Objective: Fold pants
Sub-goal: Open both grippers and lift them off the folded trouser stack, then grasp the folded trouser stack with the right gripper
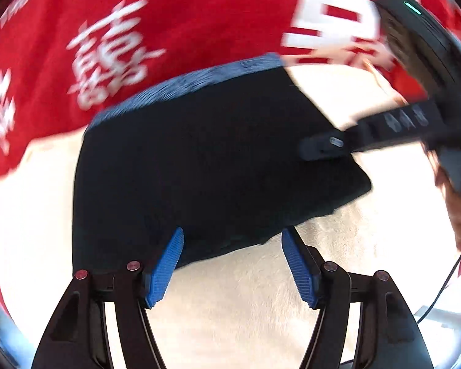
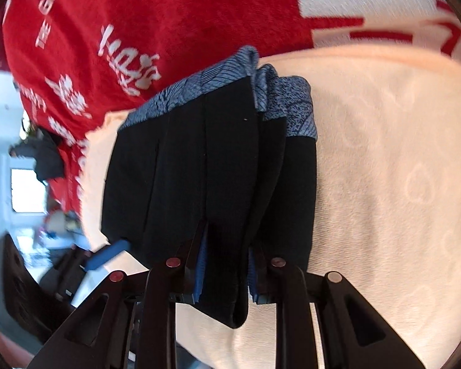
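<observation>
The left gripper (image 1: 232, 261) stood with its jaws spread wide and nothing between them; its blue pads (image 1: 164, 269) hovered at the near edge of the pants (image 1: 199, 166), with cream blanket (image 1: 239, 307) visible in the gap. The right gripper (image 2: 226, 264) had its jaws closed on a bunched fold of the pants (image 2: 206, 169); black cloth filled the gap between the two pads and hung below them toward the camera.

The pants, black with a blue patterned waistband (image 2: 206, 83), served as the landmark. In the left wrist view they lay as a compact dark mass on the cream blanket, with the waistband (image 1: 184, 84) along their far edge. In the right wrist view they appeared gathered into several lengthwise folds, the waistband again at the far end.

To the right of the pants in the left wrist view, the right gripper (image 1: 322, 146) reached in from the side, its tip resting against the black cloth. The image there was motion-blurred. In the right wrist view a blue pad of the left gripper (image 2: 107, 253) showed just left of the pants' near corner.

Beyond the pants in both views lay a red blanket (image 1: 184, 24) printed with white characters, adjoining the cream blanket (image 2: 384, 184).
</observation>
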### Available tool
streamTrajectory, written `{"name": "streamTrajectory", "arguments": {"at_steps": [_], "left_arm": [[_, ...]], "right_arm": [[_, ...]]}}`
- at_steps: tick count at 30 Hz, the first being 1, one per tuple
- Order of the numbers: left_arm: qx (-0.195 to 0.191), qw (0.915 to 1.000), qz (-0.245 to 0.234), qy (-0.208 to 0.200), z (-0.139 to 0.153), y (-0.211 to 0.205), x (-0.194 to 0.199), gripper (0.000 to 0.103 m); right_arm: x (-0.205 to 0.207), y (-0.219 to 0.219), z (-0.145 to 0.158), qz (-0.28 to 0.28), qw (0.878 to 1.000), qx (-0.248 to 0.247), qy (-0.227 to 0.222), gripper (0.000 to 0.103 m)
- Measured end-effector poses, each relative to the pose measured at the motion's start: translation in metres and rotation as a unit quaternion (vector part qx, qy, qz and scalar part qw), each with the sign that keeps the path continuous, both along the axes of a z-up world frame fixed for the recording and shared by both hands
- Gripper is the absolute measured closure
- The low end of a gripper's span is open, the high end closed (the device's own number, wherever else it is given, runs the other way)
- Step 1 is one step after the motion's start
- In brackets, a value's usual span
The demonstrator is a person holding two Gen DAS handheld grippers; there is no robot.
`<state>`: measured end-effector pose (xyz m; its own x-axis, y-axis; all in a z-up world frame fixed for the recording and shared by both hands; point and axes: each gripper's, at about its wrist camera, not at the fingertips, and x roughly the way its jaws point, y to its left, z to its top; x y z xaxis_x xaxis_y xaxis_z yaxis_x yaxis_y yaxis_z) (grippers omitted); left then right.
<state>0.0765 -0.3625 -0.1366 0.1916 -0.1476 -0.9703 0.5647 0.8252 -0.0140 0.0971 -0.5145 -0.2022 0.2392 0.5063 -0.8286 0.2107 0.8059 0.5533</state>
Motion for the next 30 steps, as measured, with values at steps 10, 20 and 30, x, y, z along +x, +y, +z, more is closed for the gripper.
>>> {"name": "streamTrajectory", "arguments": {"at_steps": [10,20,30], "left_arm": [[-0.003,0.9930,0.112,0.039,-0.006,0.047,0.029,0.035],[0.012,0.9930,0.105,0.053,-0.009,0.050,0.033,0.035],[0.015,0.9921,0.098,0.077,-0.008,0.057,0.043,0.033]], "right_arm": [[-0.025,0.006,0.012,0.033,0.994,-0.103,-0.010,0.059],[-0.049,-0.009,0.021,0.001,0.988,-0.152,0.030,0.051],[-0.063,0.000,0.032,-0.029,0.988,-0.142,0.053,0.038]]}}
